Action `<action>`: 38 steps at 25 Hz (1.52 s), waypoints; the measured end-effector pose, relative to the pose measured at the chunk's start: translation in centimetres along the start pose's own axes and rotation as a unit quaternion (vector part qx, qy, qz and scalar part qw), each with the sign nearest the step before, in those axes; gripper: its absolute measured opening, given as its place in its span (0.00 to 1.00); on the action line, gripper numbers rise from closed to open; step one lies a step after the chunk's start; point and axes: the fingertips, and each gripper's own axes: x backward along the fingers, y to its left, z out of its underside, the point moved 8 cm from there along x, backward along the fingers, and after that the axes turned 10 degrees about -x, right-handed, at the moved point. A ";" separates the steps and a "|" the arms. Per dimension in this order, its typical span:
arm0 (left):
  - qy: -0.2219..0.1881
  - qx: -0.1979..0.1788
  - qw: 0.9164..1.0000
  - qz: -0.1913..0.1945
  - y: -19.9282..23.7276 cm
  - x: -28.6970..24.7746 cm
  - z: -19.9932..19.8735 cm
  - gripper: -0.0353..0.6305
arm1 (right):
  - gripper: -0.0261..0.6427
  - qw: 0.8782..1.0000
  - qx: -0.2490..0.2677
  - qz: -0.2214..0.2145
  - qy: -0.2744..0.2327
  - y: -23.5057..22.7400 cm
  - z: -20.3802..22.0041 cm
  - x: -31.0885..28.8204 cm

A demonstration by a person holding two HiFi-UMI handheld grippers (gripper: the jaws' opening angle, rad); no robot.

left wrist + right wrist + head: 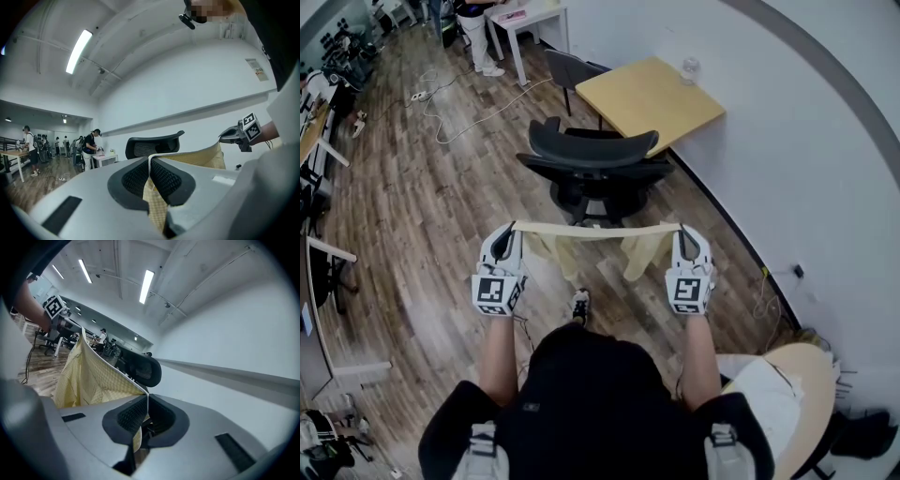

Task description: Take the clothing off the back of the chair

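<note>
On the near side of the black mesh-backed office chair [595, 169], both forearms reach forward, level and parallel. A pale yellow checked woven shirt [595, 231] stretches taut between them, its soft folds hanging. The left gripper [508, 234] and right gripper [682, 234] each pinch a top corner.

Wood floor [412, 216] left of the chair [592, 159] was open. Right side was tight: wall [787, 141] close, square table [652, 98] just behind the chair, round table [811, 375] by the right elbow. Shirt [642, 255], clamped in left gripper [512, 231] and right gripper [681, 231], spanned the gap before the chair.
</note>
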 end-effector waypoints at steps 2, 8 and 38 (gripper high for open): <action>0.001 0.001 1.000 -0.002 -0.5 0.8 0.1 0.07 | 0.04 1.000 0.002 -0.003 -0.001 0.2 0.3 0.7; 0.003 0.006 1.000 -0.012 -1.9 3.0 0.1 0.07 | 0.04 1.000 0.002 -0.010 -0.006 0.5 0.8 2.9; 0.008 0.000 1.000 -0.014 -7.4 8.0 -0.5 0.07 | 0.04 1.000 0.014 -0.016 0.002 -0.1 3.7 9.9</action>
